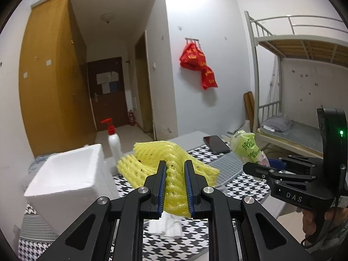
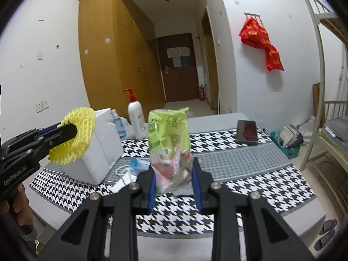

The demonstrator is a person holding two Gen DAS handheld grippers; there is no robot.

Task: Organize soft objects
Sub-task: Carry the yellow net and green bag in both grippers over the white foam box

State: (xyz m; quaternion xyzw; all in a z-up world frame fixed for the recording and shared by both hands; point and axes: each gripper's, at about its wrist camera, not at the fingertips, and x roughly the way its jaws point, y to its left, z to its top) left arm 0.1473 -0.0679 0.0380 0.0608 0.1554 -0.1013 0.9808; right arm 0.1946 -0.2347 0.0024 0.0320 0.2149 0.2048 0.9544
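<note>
Left gripper [image 1: 175, 187] clamped on yellow net [image 1: 165, 163], held above cloth [image 1: 245, 182] beside foam box [image 1: 69, 182]. Right gripper [image 2: 173, 183] pinching green packet [image 2: 168, 134] upright, apparently by its lower end.

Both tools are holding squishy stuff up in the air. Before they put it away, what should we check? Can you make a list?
1. Left tool has a firm hold on the yellow foam net: ok, it is pinched between both fingers.
2. Right tool has a firm hold on the green bag: ok, though only its lower end is pinched.
3. Both things are lifted off the checked cloth: ok.
4. White foam box is open and ready to fill: cannot tell, its inside is not shown.
5. Phone and pump bottle are out of the way: ok, both stand farther back.
</note>
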